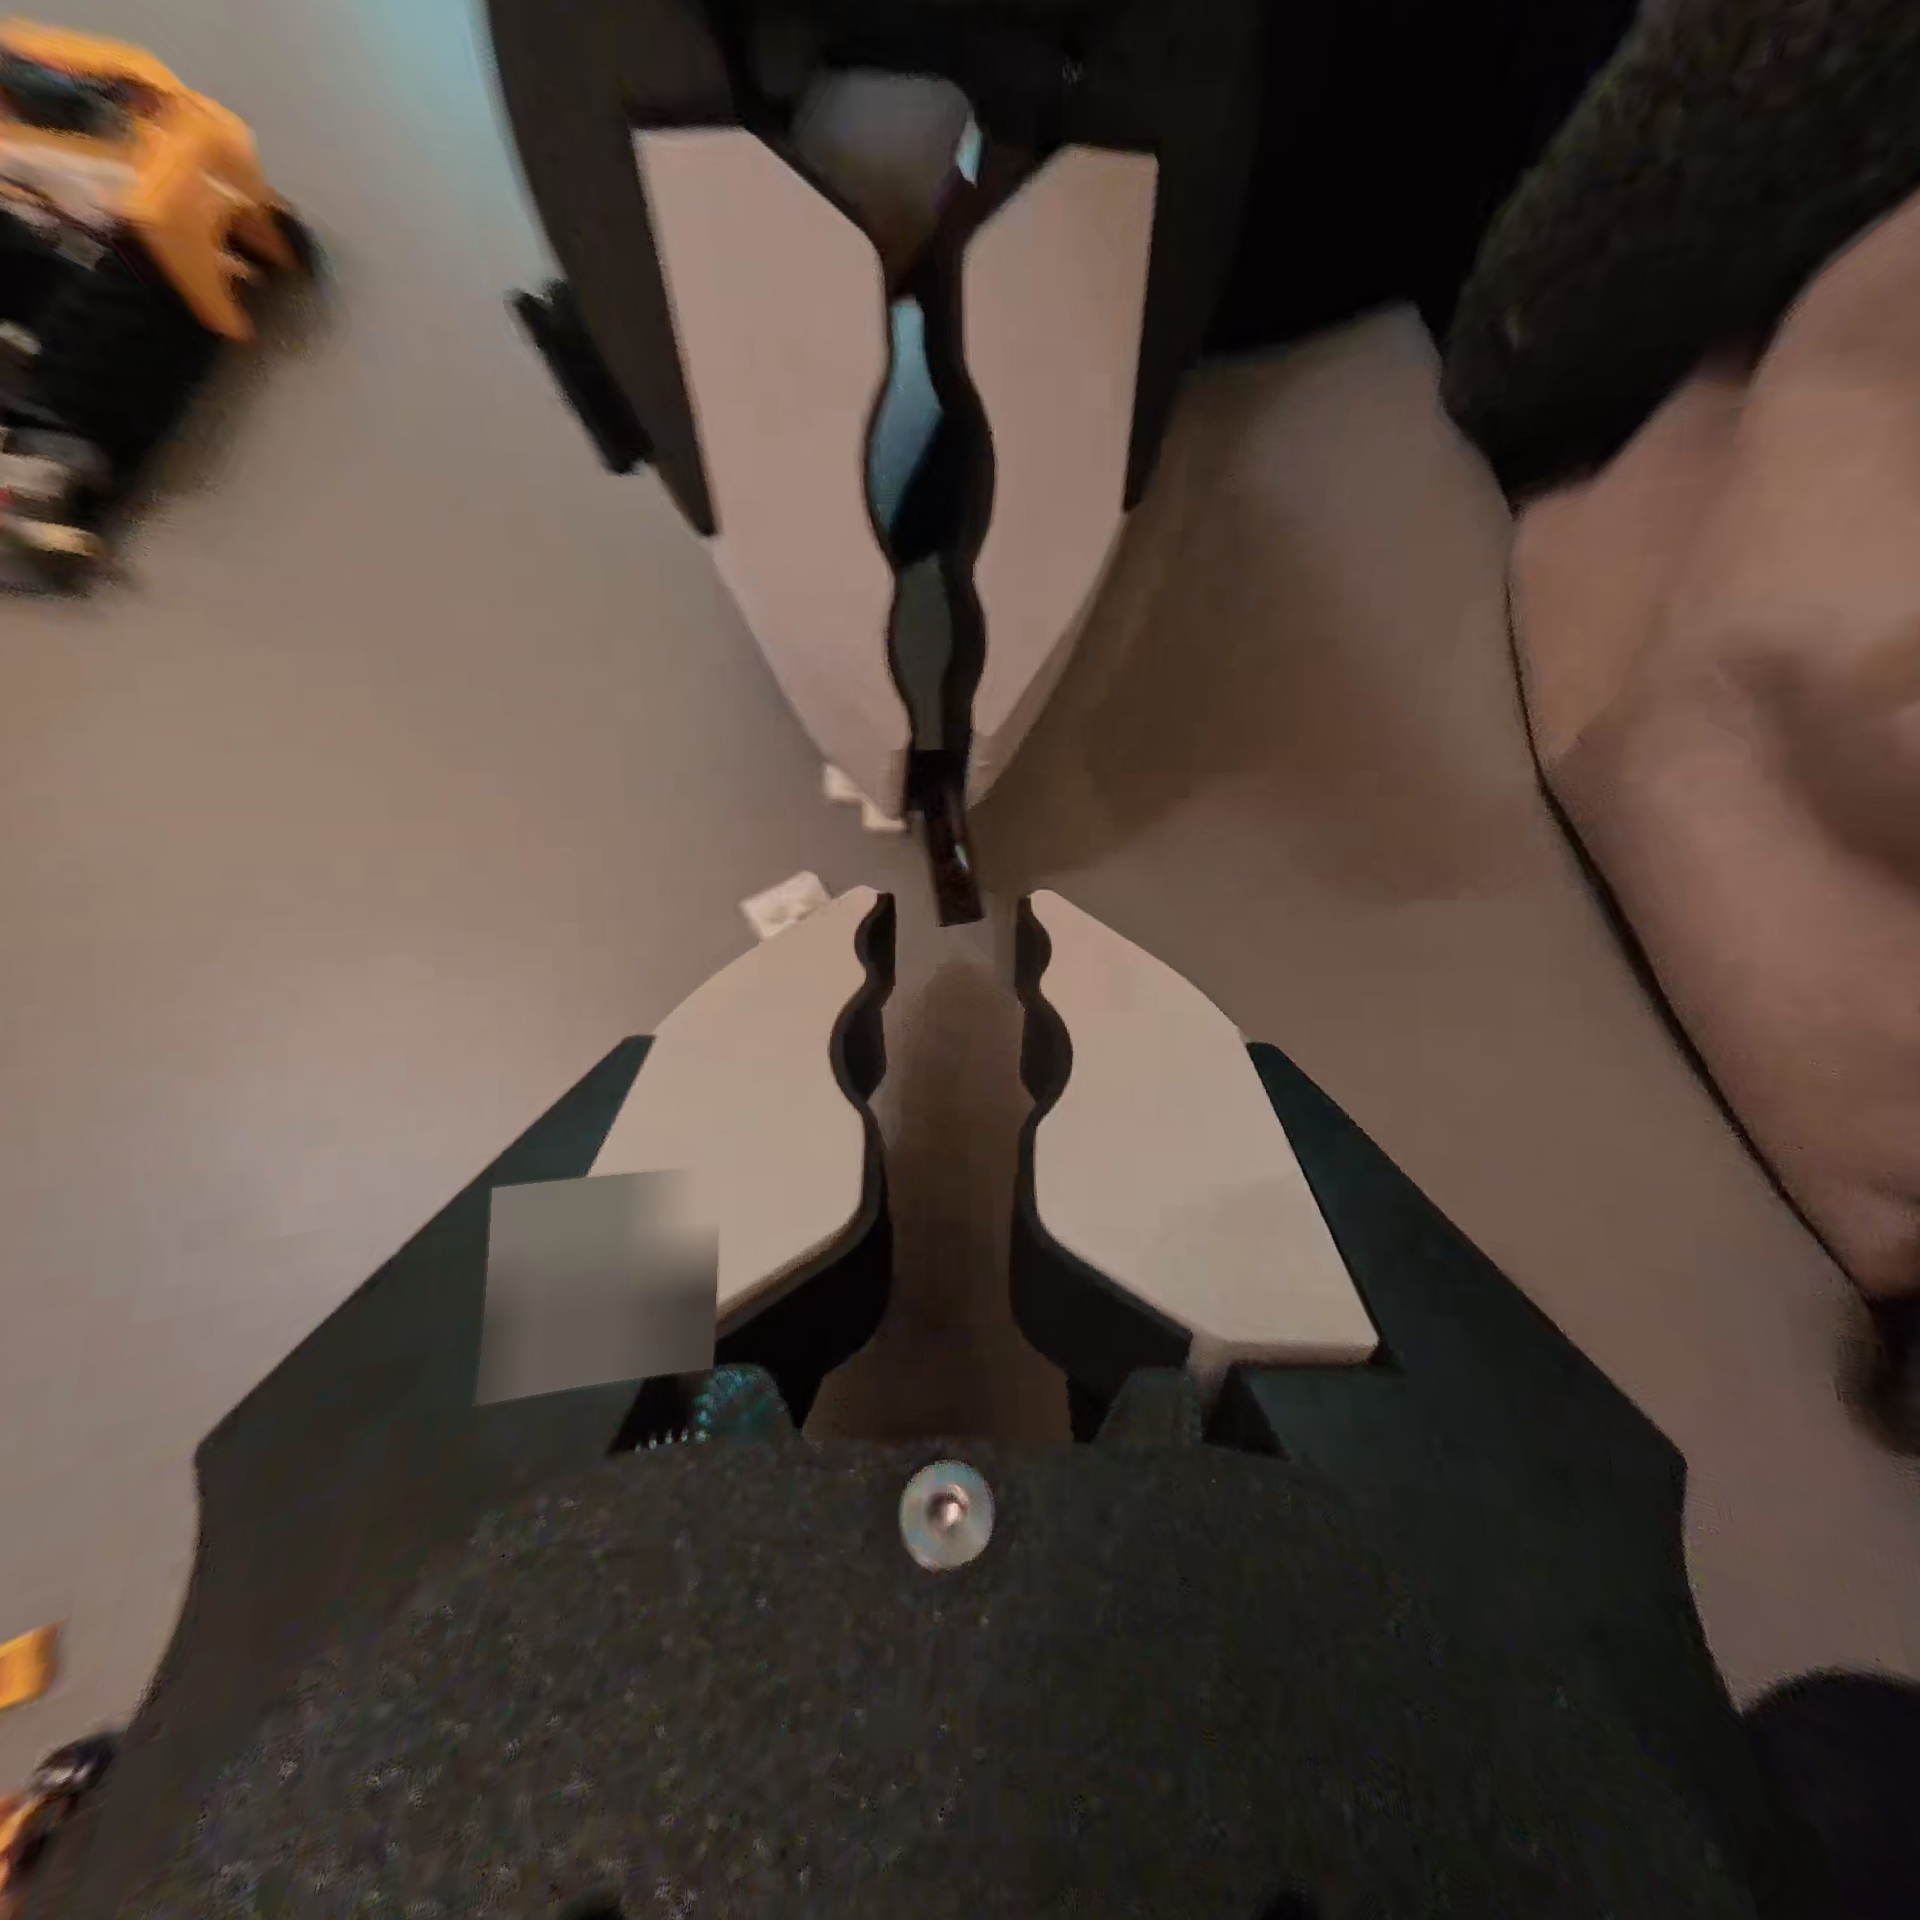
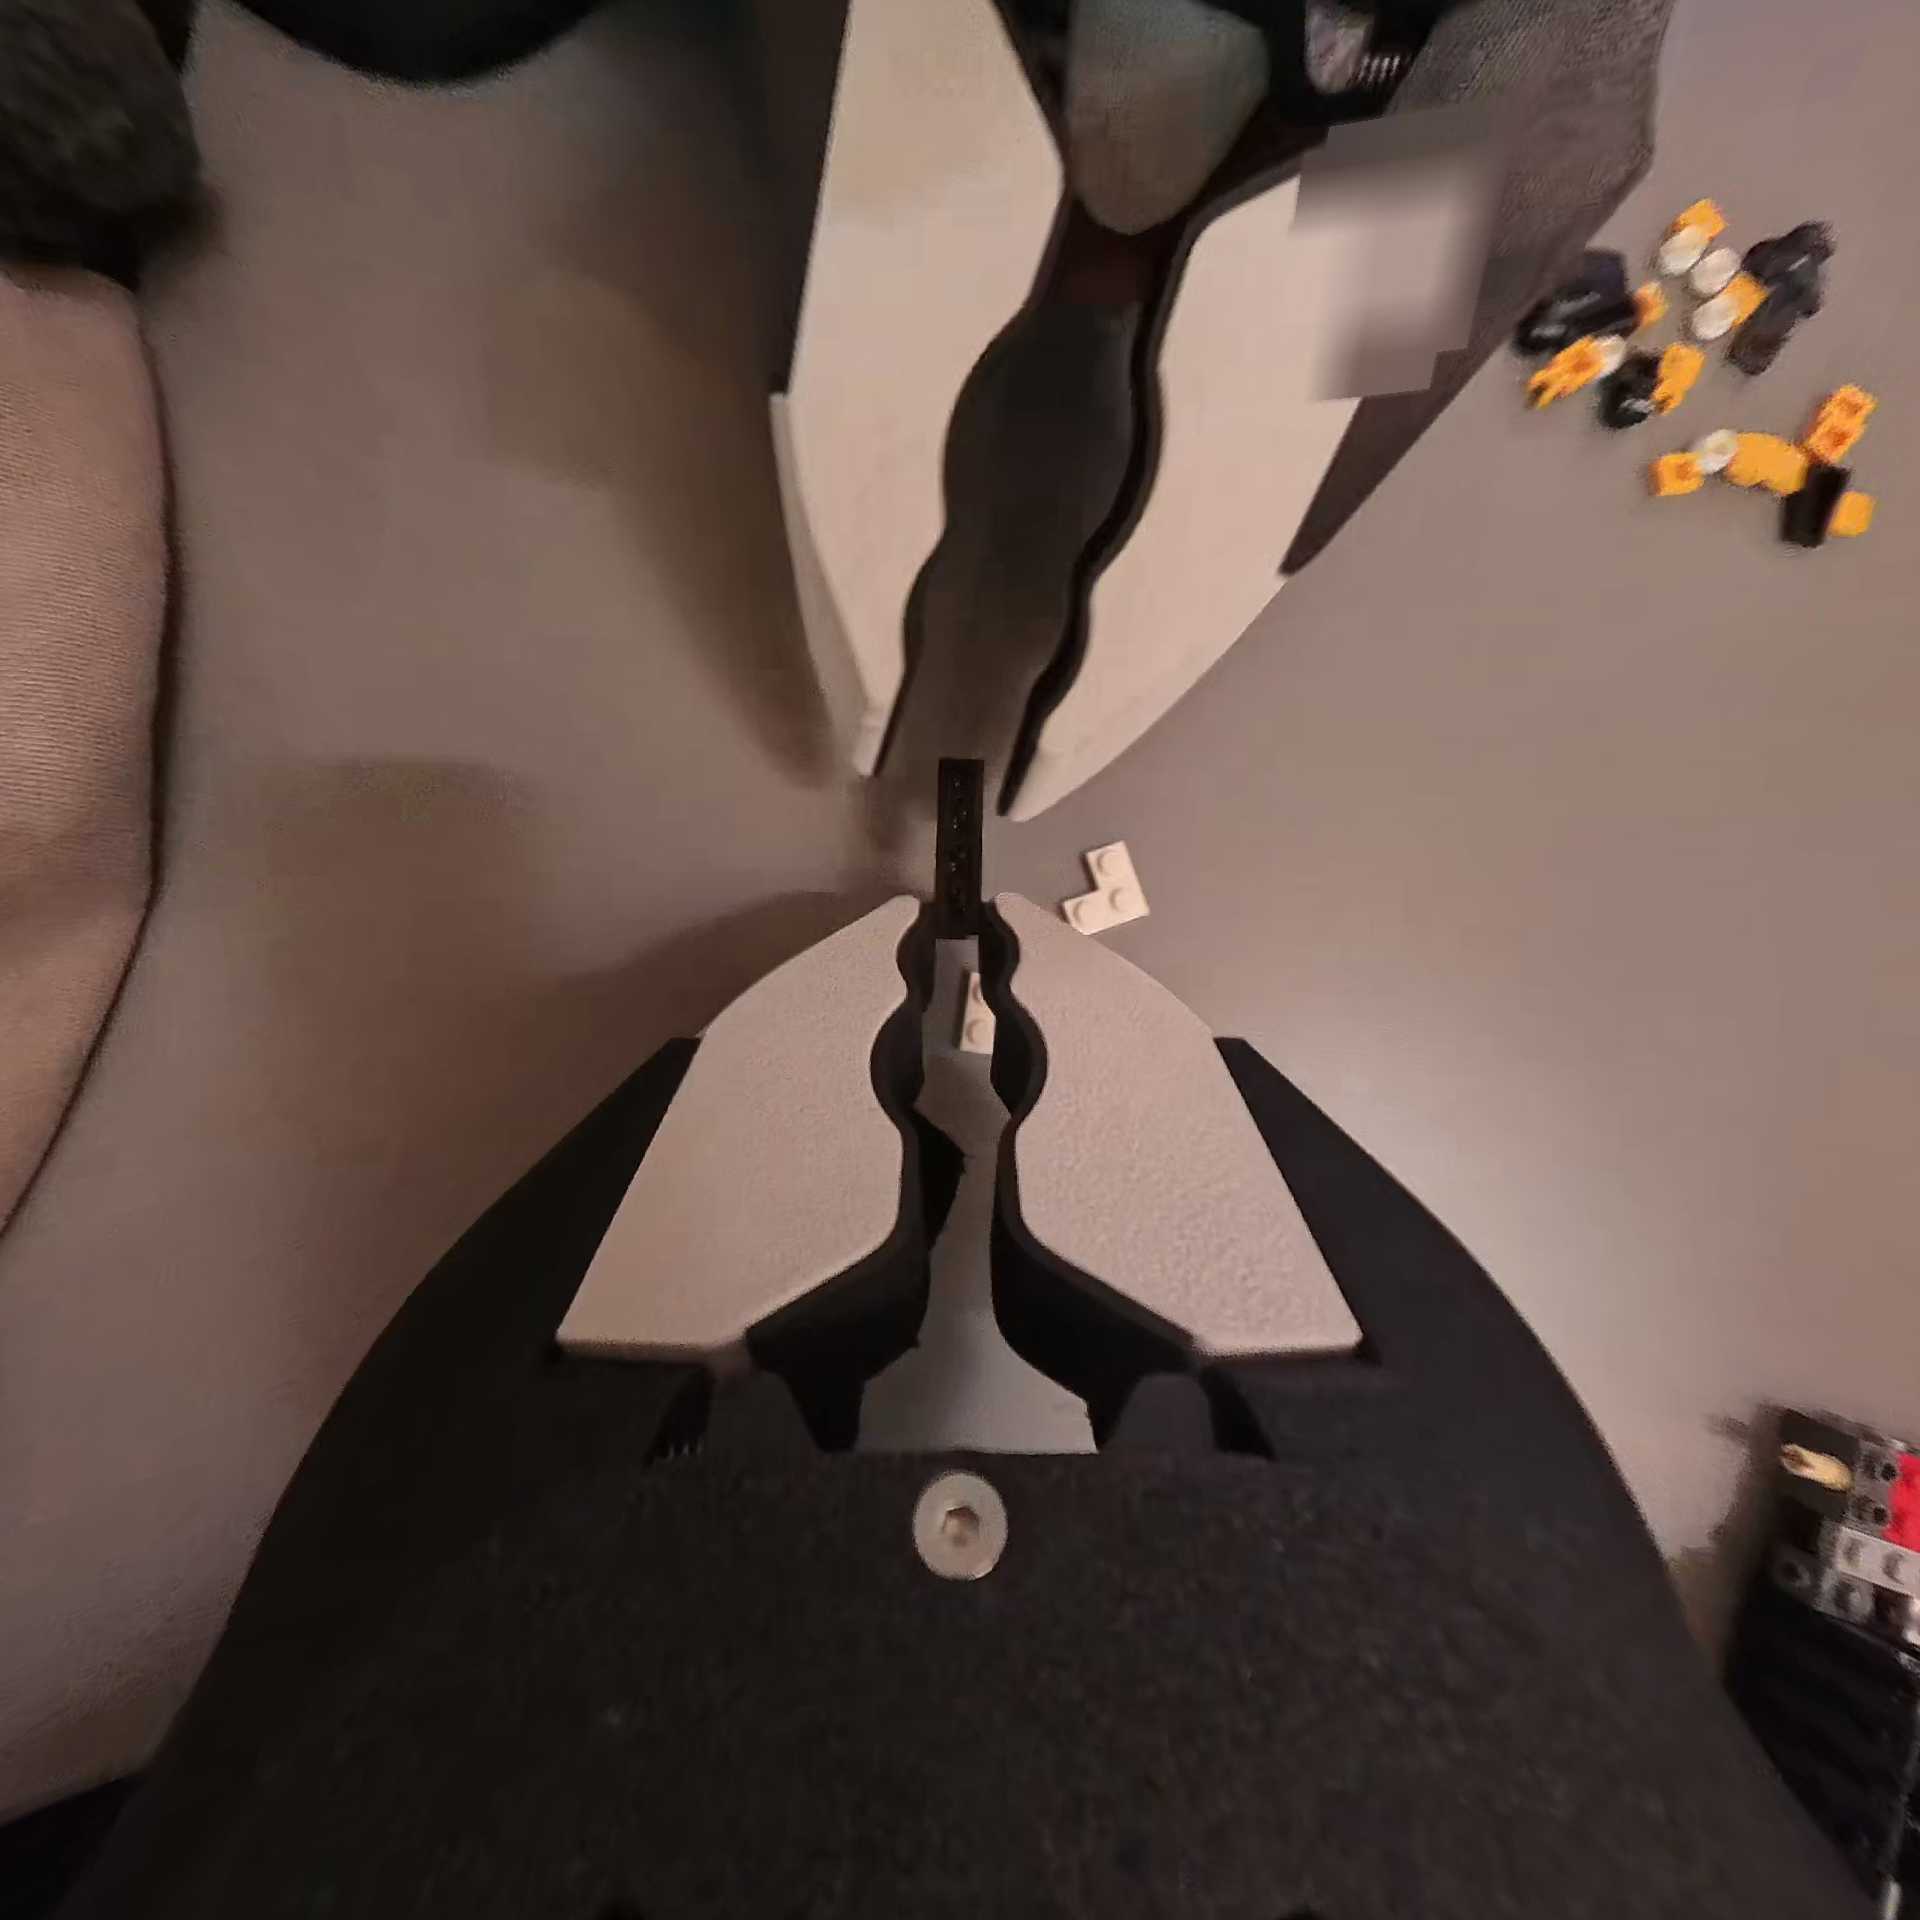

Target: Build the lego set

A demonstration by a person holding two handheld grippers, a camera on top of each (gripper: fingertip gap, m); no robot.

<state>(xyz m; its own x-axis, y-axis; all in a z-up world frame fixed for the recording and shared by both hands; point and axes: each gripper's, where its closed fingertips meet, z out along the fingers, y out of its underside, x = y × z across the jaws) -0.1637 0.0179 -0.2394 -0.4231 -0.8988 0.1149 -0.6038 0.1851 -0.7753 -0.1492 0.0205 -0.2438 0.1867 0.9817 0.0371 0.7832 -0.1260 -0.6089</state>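
My right gripper [image 2: 958, 909] is shut on one end of a narrow black lego plate [image 2: 958, 831], held above the grey table. My left gripper [image 1: 956, 909] faces it tip to tip and is open; its fingertips stand on either side of the plate's free end [image 1: 954, 873] without closing on it. In the left wrist view the right gripper [image 1: 935, 769] comes in from the top. In the right wrist view the left gripper [image 2: 945, 790] comes in from the top. A white L-shaped plate [image 2: 1107, 888] and another white plate [image 2: 971, 1013] lie on the table below.
A blurred orange and black car model [image 1: 125, 260] sits at the far left. A pile of loose orange, black and white pieces [image 2: 1704, 364] lies at the upper right. A black, grey and red assembly [image 2: 1849, 1538] is at the lower right. A person's hand [image 1: 1714, 727] is close on the right. Less than 4 cm separates the two grippers' tips.
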